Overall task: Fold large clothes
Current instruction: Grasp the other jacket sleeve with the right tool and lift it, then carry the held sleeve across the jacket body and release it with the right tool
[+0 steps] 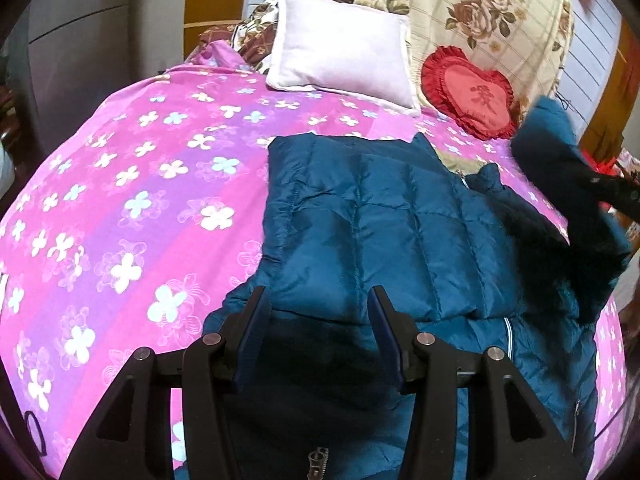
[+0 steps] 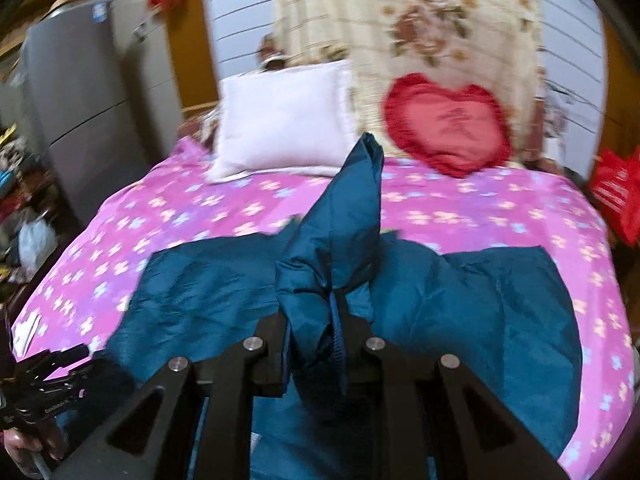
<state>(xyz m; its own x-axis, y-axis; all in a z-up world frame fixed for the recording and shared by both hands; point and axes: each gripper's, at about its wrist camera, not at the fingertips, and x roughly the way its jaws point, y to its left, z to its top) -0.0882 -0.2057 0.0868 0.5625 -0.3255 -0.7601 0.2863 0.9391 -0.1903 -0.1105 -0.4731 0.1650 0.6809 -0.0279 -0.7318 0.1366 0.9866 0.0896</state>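
A teal quilted down jacket (image 1: 384, 224) lies spread on the pink flowered bedsheet (image 1: 120, 200); it also shows in the right wrist view (image 2: 208, 288). My left gripper (image 1: 320, 312) is open and empty, just above the jacket's near part. My right gripper (image 2: 316, 332) is shut on a fold of the jacket, a sleeve (image 2: 344, 224), and holds it raised above the bed. That lifted sleeve and the right gripper show at the right in the left wrist view (image 1: 560, 168). The right wrist view is blurred.
A white pillow (image 1: 344, 52) and a red heart cushion (image 1: 468, 92) lie at the head of the bed, before a cream floral quilt (image 1: 480, 8). A grey cabinet (image 2: 80, 100) stands left of the bed. Red bags (image 2: 616, 192) hang at the right.
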